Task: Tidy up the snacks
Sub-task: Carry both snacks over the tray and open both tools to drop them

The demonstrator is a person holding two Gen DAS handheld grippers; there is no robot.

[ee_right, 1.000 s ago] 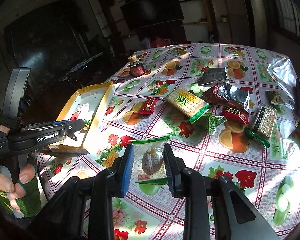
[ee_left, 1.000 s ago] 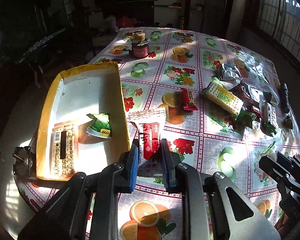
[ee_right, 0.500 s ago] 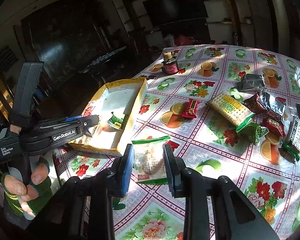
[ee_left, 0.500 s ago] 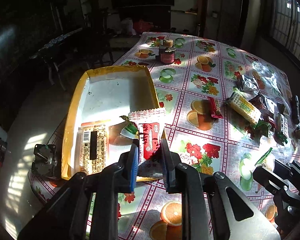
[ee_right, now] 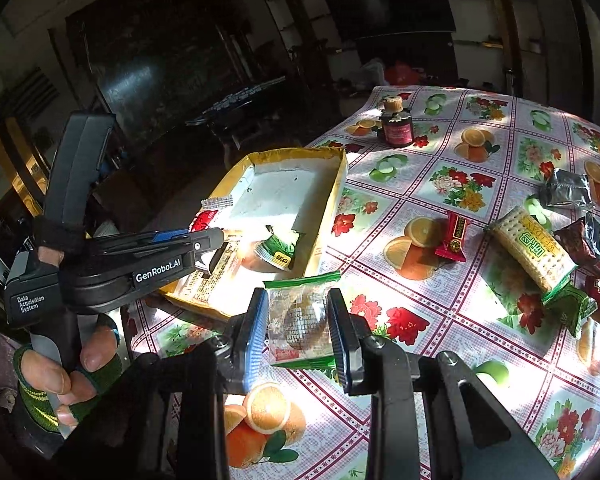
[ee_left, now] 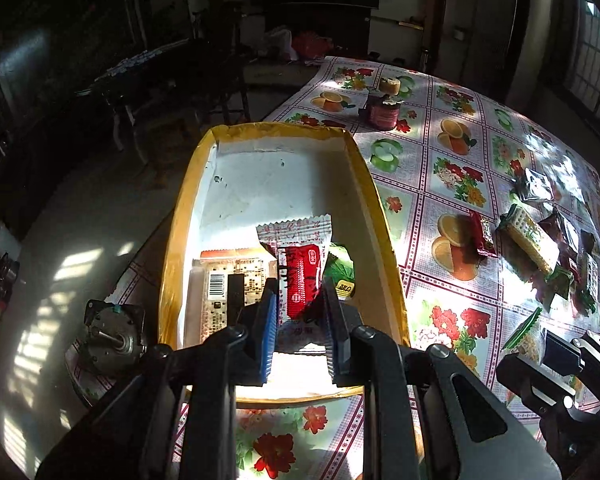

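Note:
My left gripper [ee_left: 299,314] is shut on a red-and-white snack packet [ee_left: 300,264] and holds it over the near end of the yellow-rimmed white box [ee_left: 374,200]. Inside the box lie a flat barcode-printed packet [ee_left: 224,284] and a small green packet [ee_left: 342,272]. My right gripper [ee_right: 298,322] is shut on a clear green-edged pastry packet [ee_right: 302,316], held above the tablecloth just right of the box [ee_right: 334,200]. In the right wrist view the left gripper [ee_right: 216,236] reaches in from the left over the box, with a gloved hand [ee_right: 52,376] on its handle.
More snacks lie on the fruit-print tablecloth at the right: a cracker pack [ee_right: 530,252], a small red bar [ee_right: 454,236], a silver packet [ee_right: 566,190], dark wrappers [ee_right: 592,248]. A dark jar [ee_right: 396,128] stands at the far side. A metal motor part [ee_left: 112,332] sits left of the box.
Both grippers moved left with their packets. The left one now holds its packet over the box instead of over the tablecloth; the right one came closer to the box.

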